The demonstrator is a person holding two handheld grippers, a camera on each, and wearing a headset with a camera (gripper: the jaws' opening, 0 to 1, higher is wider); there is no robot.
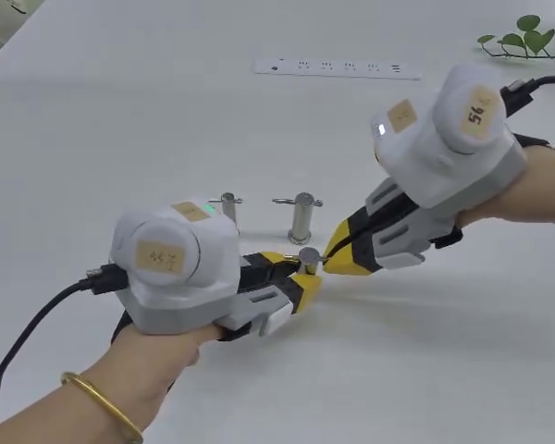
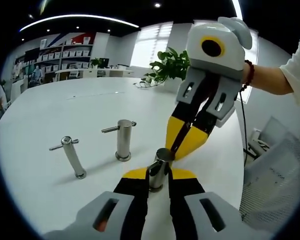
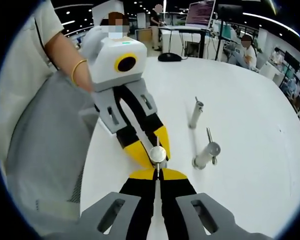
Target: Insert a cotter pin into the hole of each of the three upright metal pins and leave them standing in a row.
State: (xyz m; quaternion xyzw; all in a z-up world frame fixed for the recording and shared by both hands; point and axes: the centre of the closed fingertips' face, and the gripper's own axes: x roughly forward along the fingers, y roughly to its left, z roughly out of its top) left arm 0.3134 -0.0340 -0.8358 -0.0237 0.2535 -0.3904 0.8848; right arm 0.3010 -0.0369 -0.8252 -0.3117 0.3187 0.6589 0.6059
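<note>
- The left gripper (image 2: 159, 175) is clenched on the held metal pin (image 2: 160, 161), gripping the shaft low down, with the flat head standing clear above the jaws.
- The right gripper (image 3: 158, 174) is pinched nearly closed on what looks like a thin cotter pin (image 3: 158, 165). Its tips sit right at the head of the held metal pin.
- In the head view the held metal pin stands upright on the white table (image 1: 166, 111), between the two sets of yellow jaw tips and nearest the person.
- The middle metal pin (image 1: 302, 218) and the left metal pin (image 1: 228, 209) stand further back. Each already has a cotter pin through its top, so this one appears to be the last of the three.
- The held metal pin looks like solid polished steel: stiff, fairly heavy for its size, and slick. With its narrow base it would probably tip easily, so a low, firm grip on the shaft suits it and leaves the hole near the top open.
- The cotter pin looks light, thin and springy. It would likely bend or swivel if pinched far back, so it is best held close behind its tip and kept in line with the hole.
- The main risk seems to be the wire skating off the smooth round shaft instead of entering. Whether its tip is in the hole yet is too small to tell.
</note>
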